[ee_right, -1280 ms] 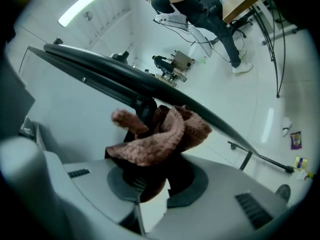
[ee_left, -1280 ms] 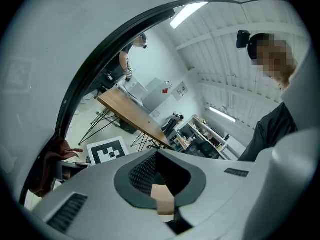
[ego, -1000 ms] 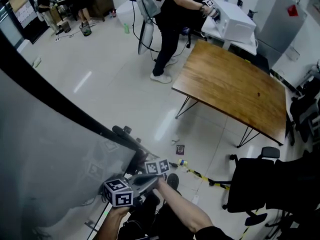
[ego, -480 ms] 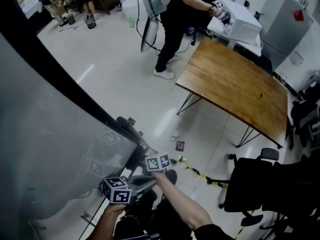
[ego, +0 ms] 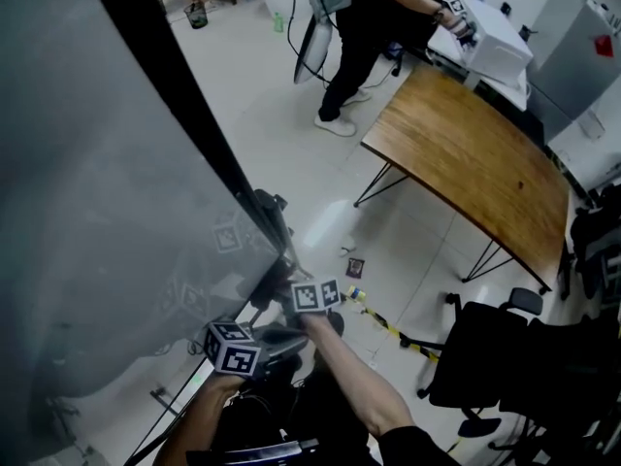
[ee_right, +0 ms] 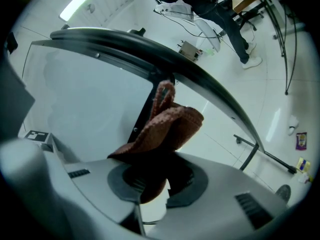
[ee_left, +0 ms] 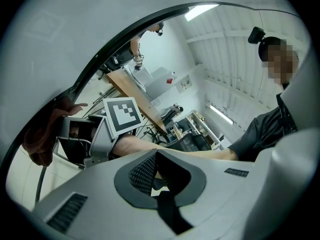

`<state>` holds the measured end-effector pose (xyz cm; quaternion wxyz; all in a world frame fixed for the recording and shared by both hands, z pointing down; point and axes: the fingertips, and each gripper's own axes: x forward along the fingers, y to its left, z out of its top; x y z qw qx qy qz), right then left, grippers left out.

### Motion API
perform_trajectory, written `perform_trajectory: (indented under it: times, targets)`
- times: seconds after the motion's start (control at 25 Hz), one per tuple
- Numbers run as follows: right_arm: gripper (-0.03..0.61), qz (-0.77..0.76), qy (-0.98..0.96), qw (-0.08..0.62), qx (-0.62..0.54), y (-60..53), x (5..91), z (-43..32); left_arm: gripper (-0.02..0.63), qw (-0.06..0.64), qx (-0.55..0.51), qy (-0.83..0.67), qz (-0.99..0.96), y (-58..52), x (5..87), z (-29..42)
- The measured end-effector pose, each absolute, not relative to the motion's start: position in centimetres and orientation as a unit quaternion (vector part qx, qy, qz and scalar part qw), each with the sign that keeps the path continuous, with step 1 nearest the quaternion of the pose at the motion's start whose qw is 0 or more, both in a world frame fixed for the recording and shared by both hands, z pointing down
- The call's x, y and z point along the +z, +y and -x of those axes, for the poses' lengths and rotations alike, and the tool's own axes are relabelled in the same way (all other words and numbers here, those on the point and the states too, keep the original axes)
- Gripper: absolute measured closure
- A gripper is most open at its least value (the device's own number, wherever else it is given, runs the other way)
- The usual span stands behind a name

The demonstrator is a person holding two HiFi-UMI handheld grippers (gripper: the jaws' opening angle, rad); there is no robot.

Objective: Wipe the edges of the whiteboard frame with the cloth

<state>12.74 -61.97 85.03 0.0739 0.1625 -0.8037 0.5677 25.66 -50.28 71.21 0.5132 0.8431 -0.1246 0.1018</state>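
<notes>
The whiteboard point(ego: 97, 212) fills the left of the head view, its black frame point(ego: 209, 144) running down to a lower corner. My right gripper point(ego: 281, 294) is at that corner, shut on a brown cloth point(ee_right: 167, 126). In the right gripper view the cloth's top fold lies against the dark frame point(ee_right: 210, 86). My left gripper point(ego: 291, 336) sits just below and left of the right one, shut with nothing in it. The left gripper view looks past its own jaws point(ee_left: 157, 181) at the frame point(ee_left: 115, 46), the right gripper's marker cube point(ee_left: 122, 115) and the cloth point(ee_left: 35, 139).
The whiteboard's stand foot with a caster point(ego: 272, 207) sticks out beside the frame. A wooden table point(ego: 475, 153) stands to the right, a black office chair point(ego: 485, 357) at lower right. A person point(ego: 364, 27) stands at the top. Yellow-black tape point(ego: 383, 326) lies on the floor.
The head view has swung so the board fills more of the left and its frame looks steeper. My right gripper with the cloth has moved slightly up at the frame's corner.
</notes>
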Motion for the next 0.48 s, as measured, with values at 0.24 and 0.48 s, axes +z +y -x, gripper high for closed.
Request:
perform_trajectory:
  times: [0.24, 0.48]
  targets:
    - [0.511, -0.157, -0.801, 0.075, 0.572, -60.6, 85.1, -11.7, 0.624, 0.513, 0.101, -0.117, -0.844, -49.3, 71.2, -25.1]
    - [0.511, -0.161, -0.799, 0.071, 0.575, -59.9, 85.0, -11.1, 0.624, 0.511, 0.109, -0.108, -0.846, -48.5, 71.2, -24.6]
